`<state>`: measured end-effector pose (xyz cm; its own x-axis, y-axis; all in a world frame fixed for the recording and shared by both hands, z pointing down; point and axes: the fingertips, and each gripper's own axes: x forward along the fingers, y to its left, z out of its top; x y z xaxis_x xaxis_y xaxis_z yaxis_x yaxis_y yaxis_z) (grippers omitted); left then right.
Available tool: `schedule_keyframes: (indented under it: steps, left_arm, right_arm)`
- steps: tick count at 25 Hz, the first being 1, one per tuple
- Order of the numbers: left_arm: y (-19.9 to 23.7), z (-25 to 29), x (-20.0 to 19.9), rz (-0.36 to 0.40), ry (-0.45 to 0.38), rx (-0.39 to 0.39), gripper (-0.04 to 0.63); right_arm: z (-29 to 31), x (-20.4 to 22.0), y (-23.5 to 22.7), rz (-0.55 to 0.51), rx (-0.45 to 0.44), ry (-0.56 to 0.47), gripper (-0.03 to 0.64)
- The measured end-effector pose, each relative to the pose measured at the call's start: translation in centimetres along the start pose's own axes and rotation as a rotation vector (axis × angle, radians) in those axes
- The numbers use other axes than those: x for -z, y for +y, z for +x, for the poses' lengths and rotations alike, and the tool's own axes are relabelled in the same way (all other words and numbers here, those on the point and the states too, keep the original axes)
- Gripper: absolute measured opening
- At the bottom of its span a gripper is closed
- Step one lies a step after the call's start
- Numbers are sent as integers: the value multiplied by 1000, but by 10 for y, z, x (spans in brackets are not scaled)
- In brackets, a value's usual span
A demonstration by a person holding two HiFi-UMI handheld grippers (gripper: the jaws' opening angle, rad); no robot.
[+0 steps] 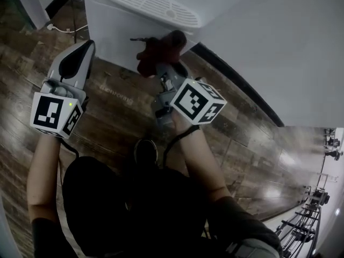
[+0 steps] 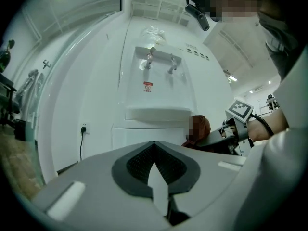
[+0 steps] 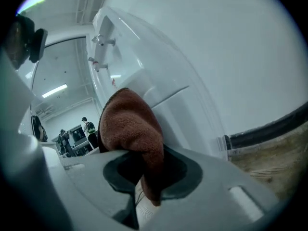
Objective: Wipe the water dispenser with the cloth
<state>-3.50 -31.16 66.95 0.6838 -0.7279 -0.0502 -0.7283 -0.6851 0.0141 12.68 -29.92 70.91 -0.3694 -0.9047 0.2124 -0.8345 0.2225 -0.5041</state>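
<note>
My right tool [image 3: 144, 174] clamps the soft, light cloth [image 3: 131, 126] by a bunched fold, a grip I judge secure; my left tool [image 2: 154, 158] is closed and empty.

- A dark wood-plank floor [image 1: 113, 104] is seen underfoot in the head view, and a bright glare [image 1: 282, 160] is caught on the boards toward the lower right.
- A plain white wall [image 1: 279, 42] is seen at the right, and a black skirting strip [image 1: 236, 87] is run along its foot, right where the floor is met.
- A wall socket [image 2: 84, 127] is picked out low on the white wall in the left gripper view; a black cable [image 2: 80, 146] is hung straight down from it.
- A ceiling strip light [image 3: 56, 90] is seen lit in the right gripper view.
- Metal racks [image 1: 314, 200] are glimpsed at the head view's lower right corner, too small to be made out further.
</note>
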Motion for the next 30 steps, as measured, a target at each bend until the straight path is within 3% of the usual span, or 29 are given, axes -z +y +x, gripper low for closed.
schedule_keyframes:
  steps: [3, 6, 15, 22, 26, 30]
  left_arm:
    - [4, -7, 12, -3, 14, -18, 18]
    - [9, -16, 43, -24, 59, -37, 18]
    - [32, -38, 160, -104, 271, -98, 18]
    - [40, -44, 218, -129, 380, -108, 18]
    - [37, -41, 212, -139, 367, -109, 18]
    - [35, -27, 157, -125, 261, -77, 18]
  right_arm:
    - [6, 13, -12, 76, 17, 12, 64]
    - [12, 37, -31, 64, 64, 49, 64]
    - [39, 156, -109, 102, 227, 282, 64]
    - [60, 220, -145, 110, 283, 423, 64]
    - [55, 215, -126, 90, 241, 463, 64]
    - [50, 137, -53, 63, 76, 316, 64]
